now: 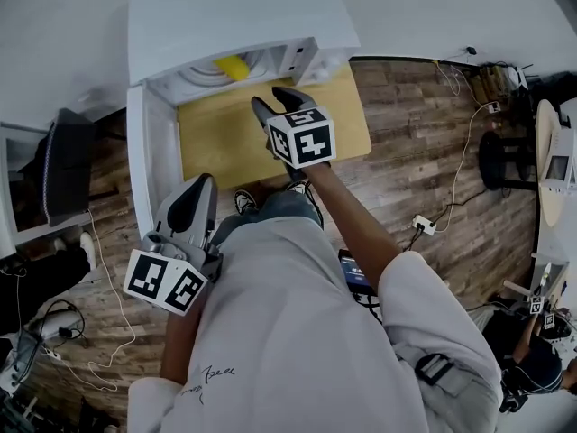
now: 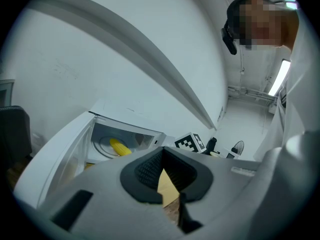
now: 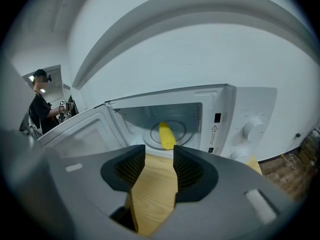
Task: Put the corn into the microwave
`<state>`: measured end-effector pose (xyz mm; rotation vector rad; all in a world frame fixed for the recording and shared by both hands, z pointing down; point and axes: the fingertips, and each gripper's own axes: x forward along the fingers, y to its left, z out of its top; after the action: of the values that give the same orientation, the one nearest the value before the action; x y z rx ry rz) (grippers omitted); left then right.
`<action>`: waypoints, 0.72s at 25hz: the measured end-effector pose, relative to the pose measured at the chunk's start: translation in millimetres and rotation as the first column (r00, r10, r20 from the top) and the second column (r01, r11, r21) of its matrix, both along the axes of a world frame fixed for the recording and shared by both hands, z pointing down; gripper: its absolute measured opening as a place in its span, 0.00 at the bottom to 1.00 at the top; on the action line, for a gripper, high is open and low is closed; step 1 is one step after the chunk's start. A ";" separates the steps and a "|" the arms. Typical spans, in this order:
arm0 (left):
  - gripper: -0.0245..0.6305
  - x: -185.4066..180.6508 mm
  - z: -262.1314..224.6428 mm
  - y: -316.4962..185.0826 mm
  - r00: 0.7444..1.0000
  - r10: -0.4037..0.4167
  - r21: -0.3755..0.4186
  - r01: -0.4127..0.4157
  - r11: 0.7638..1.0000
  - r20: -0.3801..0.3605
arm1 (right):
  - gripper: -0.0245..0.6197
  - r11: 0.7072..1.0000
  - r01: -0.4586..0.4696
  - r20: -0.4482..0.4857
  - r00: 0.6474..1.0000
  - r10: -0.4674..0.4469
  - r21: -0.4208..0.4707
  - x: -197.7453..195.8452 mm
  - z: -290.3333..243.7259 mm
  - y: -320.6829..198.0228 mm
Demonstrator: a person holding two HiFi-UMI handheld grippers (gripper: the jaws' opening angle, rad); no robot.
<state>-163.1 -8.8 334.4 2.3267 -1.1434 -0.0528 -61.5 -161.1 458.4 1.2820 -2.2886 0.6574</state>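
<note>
Wood-plank floor (image 1: 424, 133) runs around a light wooden tabletop (image 1: 225, 142) that stands against a white wall (image 1: 63, 25). A white microwave (image 1: 234, 16) sits at the tabletop's far edge.

At the left, the microwave door (image 1: 144, 152) is swung fully open and sticks out along the tabletop's left edge toward the person. This walls off that side and leaves the cavity mouth open from the front. The left gripper (image 1: 200, 183) is held low by the person's side, just beside the door's free end, pointing nearly level toward the microwave. Its jaws are pressed together at the tips with nothing between them. The corn (image 1: 233, 66) lies well ahead of it and slightly left of its line.

In the middle, the corn lies on the glass turntable (image 3: 172, 129) inside the cavity, clear of the walls. A bare stretch of tabletop separates the cavity mouth from the right gripper (image 1: 272, 99). That gripper hovers over the tabletop at the end of an outstretched right arm (image 1: 352, 224), tilted downward. Its jaws are spread and empty, and only wood shows through the gap. The corn lies straight ahead of them, beyond the tips and not touching.

Right of the cavity is the control panel (image 3: 250, 129) with its knobs. Past the tabletop's right edge the floor is open, with loose cables (image 1: 460, 170) crossing it.
</note>
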 end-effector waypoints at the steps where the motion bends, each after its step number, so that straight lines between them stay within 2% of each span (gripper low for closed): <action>1: 0.02 0.1 0.4 -0.6 1.000 -0.001 0.000 0.001 1.000 0.000 | 0.33 1.000 0.001 0.002 1.000 -0.001 0.000 1.1 -1.3 2.1; 4: 0.02 -1.7 0.7 -3.7 1.000 -0.010 0.001 0.010 1.000 0.000 | 0.30 1.000 -0.006 0.005 1.000 0.006 0.009 5.5 -6.1 7.4; 6: 0.02 -3.0 1.1 -6.0 1.000 -0.016 0.003 0.016 1.000 0.001 | 0.25 1.000 -0.022 0.007 1.000 0.022 0.021 11.3 -10.1 9.9; 18: 0.02 -17.5 8.8 -21.8 0.996 -0.077 -0.002 0.077 0.997 0.035 | 0.17 0.999 -0.033 0.044 0.999 0.032 0.021 24.4 -28.5 24.6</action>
<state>-180.6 -30.6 343.2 2.2887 -1.2493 -0.0390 -37.1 -136.6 429.9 1.3297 -2.3203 0.6792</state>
